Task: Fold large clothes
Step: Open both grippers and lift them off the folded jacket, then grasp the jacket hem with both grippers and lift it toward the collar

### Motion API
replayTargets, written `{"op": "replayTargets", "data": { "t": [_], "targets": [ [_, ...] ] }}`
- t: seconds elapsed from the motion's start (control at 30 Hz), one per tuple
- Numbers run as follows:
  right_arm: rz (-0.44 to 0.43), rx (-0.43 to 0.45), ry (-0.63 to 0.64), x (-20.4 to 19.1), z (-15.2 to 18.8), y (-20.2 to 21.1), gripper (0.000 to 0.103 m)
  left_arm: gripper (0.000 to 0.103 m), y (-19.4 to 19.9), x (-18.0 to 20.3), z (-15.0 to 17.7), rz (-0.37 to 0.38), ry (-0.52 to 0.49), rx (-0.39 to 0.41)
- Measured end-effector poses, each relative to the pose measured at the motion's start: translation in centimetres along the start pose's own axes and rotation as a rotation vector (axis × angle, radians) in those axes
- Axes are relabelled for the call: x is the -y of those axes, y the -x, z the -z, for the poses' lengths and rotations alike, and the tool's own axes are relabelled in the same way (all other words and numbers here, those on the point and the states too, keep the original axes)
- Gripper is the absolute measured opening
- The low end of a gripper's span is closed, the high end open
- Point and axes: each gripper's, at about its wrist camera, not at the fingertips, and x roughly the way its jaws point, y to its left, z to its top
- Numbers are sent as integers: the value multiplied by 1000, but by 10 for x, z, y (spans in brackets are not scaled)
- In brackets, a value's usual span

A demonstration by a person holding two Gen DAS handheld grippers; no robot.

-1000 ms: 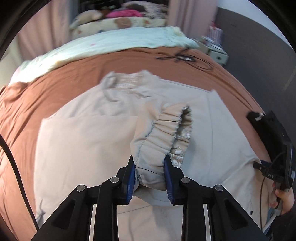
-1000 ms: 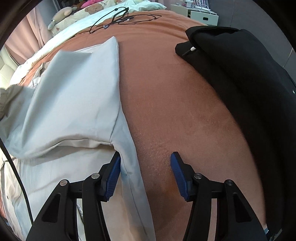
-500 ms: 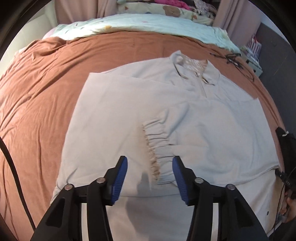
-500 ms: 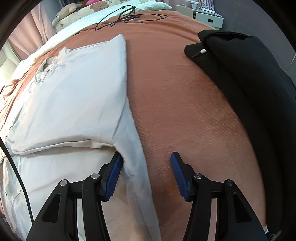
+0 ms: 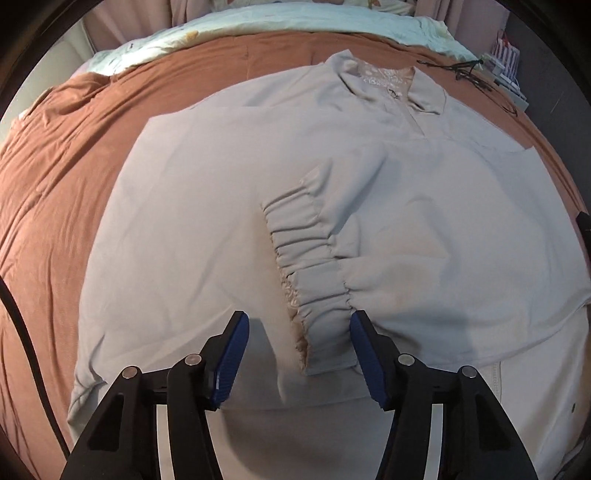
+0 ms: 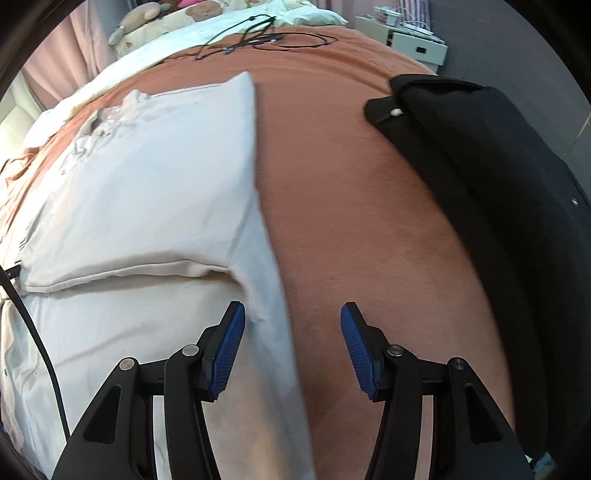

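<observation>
left wrist: left gripper (image 5: 299,325) spread above beige jacket (image 5: 184,221) cuff (image 5: 314,273); right gripper (image 6: 291,317) spread, empty.

A rust-brown bedspread (image 5: 66,177) covers a wide bed and fills most of both views, wrinkled along its left side. At the head of the bed lies a pale mint quilt (image 5: 258,26), with pink curtains (image 6: 70,55) behind it. A plush toy (image 6: 135,20) rests among patterned pillows near the top. A tangle of thin black cables (image 6: 258,38) lies on the bedspread near the far edge. A black garment (image 6: 498,177) is draped over the bed's right side. Beyond it stands a small white cabinet (image 6: 413,44) against a grey wall.
</observation>
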Motion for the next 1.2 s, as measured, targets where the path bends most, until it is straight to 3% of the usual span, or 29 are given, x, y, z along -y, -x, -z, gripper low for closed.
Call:
{"op": "replayTargets", "data": {
  "t": [0.2, 0.5, 0.57, 0.63, 0.7, 0.77, 0.87, 1.03, 1.2],
  "targets": [
    [-34, 23, -10, 3, 7, 19, 52, 55, 43, -20, 12, 44, 20, 45],
    [-65, 58, -2, 5, 41, 59, 77, 57, 117, -41, 56, 76, 26, 107],
    [-66, 67, 2, 8, 52, 68, 78, 60, 128, -46, 68, 80, 24, 115],
    [-72, 78, 4, 10, 61, 76, 81, 69, 139, -51, 83, 80, 31, 128],
    [-69, 85, 3, 12, 68, 82, 90, 79, 150, -58, 99, 81, 37, 142],
    [-71, 96, 3, 13, 79, 90, 93, 82, 160, -66, 119, 88, 44, 151],
    [-89, 119, -8, 16, 98, 106, 103, 84, 177, -76, 150, 82, 64, 164],
    [-177, 159, -20, 20, 131, 133, 103, 85, 202, -94, 196, 78, 114, 203],
    [-185, 217, 43, 22, 167, 159, 103, 85, 231, -106, 250, 69, 150, 244]
  ]
}}
